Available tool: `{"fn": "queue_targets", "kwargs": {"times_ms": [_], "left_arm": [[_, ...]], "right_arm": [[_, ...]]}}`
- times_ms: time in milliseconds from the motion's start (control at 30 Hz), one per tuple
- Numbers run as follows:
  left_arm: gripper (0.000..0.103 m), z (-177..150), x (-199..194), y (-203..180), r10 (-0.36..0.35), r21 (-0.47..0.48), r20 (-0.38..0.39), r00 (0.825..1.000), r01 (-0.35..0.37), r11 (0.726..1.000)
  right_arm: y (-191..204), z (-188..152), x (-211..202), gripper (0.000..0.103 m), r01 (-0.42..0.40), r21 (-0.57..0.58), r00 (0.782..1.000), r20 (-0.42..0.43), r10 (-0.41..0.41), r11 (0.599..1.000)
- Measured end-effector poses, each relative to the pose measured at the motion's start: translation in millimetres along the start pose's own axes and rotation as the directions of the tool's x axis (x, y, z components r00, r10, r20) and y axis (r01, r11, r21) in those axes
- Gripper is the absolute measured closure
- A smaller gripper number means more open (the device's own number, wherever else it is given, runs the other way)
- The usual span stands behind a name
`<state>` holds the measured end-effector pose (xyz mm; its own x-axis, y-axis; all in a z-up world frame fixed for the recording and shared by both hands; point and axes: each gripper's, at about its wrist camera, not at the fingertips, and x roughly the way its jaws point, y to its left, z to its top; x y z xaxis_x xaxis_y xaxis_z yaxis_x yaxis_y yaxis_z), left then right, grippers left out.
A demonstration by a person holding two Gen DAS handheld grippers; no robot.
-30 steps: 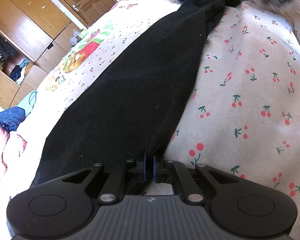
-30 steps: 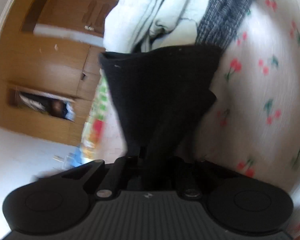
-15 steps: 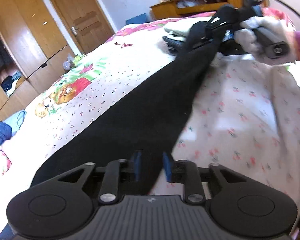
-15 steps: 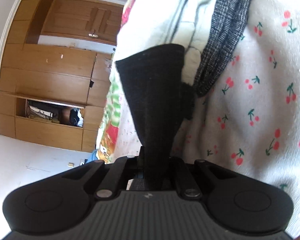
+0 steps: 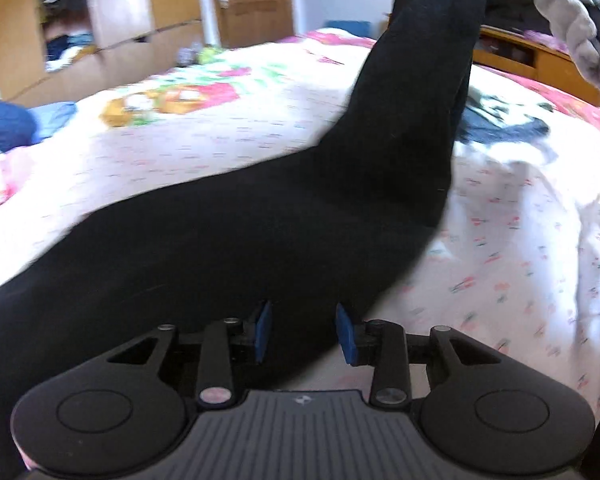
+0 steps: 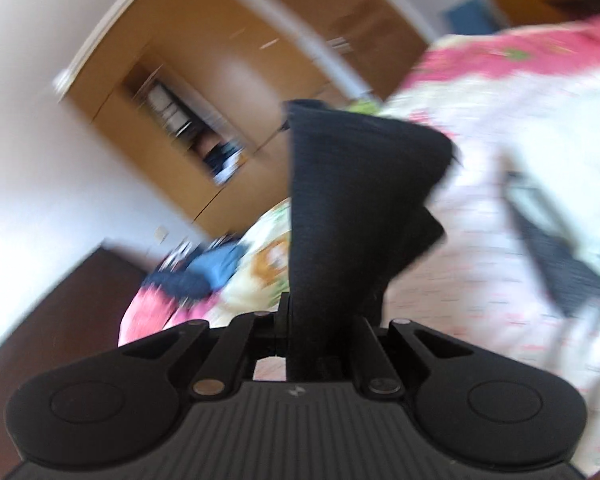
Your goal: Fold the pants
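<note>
Pants [image 5: 260, 240]: black, one long strip across the bed [image 5: 520, 280], near part flat, far end hoisted off the bedding. Fold judged barely begun; far end not yet laid over near end. Left gripper [image 5: 302, 332]: low over near end, angled down, jaws just opening, cloth between pads but unpressed. Right gripper [image 6: 320, 344]: raised, rolled, clamped on far end.

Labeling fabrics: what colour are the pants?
Plain black pants, no pattern visible; clearest in the left wrist view.
</note>
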<state>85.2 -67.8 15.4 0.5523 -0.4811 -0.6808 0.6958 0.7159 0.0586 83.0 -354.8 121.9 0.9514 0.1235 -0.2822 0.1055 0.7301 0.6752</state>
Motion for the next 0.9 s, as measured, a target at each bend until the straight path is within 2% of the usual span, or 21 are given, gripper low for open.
{"fn": "queue_targets", "kwargs": {"times_ms": [100,200,267,367,433,533,567,633,667,700,800,833,900], "left_arm": [[0.053,-11,-23,28,0.060,-0.063,0.022,0.998,-0.059,0.996],[0.053,-21,-35,52,0.186,-0.111,0.009,0.983,-0.183,0.977],[0.053,-29,-47,67,0.228,-0.156,0.019,0.973,-0.223,0.962],[0.053,-46,-66,84,0.269,-0.214,0.028,0.963,-0.257,0.942],[0.052,-60,-75,93,0.304,-0.223,0.017,0.953,-0.293,0.930],[0.052,-76,-75,103,0.359,-0.222,-0.015,0.933,-0.353,0.909],[0.052,-82,-74,107,0.367,-0.231,-0.026,0.930,-0.362,0.903],[0.052,-92,-77,117,0.370,-0.263,-0.040,0.928,-0.367,0.892],[0.052,-95,-78,122,0.369,-0.285,-0.043,0.929,-0.365,0.886],[0.052,-99,-80,126,0.363,-0.308,-0.043,0.931,-0.358,0.881],[0.052,-105,-81,132,0.337,-0.352,-0.026,0.941,-0.324,0.878],[0.052,-106,-81,133,0.332,-0.355,-0.021,0.943,-0.318,0.879],[0.052,-109,-81,133,0.328,-0.354,-0.014,0.945,-0.311,0.882]], "right_arm": [[53,-19,34,0.097,-0.084,-0.121,0.993,-0.089,0.073,0.989],[107,-62,66,0.097,-0.123,-0.297,0.978,-0.201,0.064,0.947],[134,-106,91,0.097,-0.165,-0.383,0.951,-0.305,0.044,0.909],[166,-174,130,0.097,-0.242,-0.451,0.896,-0.444,0.019,0.859],[188,-228,134,0.097,-0.278,-0.542,0.879,-0.477,-0.018,0.793],[207,-284,150,0.097,-0.325,-0.632,0.844,-0.529,-0.085,0.704],[210,-300,152,0.096,-0.319,-0.680,0.848,-0.516,-0.122,0.660],[219,-321,154,0.096,-0.311,-0.778,0.867,-0.468,-0.173,0.546],[219,-327,151,0.096,-0.308,-0.803,0.872,-0.453,-0.186,0.511],[219,-330,148,0.095,-0.304,-0.813,0.874,-0.445,-0.194,0.496],[226,-326,143,0.091,-0.292,-0.808,0.876,-0.441,-0.197,0.513],[231,-326,141,0.090,-0.293,-0.814,0.877,-0.438,-0.199,0.502],[237,-331,134,0.089,-0.296,-0.837,0.892,-0.414,-0.180,0.461]]}}
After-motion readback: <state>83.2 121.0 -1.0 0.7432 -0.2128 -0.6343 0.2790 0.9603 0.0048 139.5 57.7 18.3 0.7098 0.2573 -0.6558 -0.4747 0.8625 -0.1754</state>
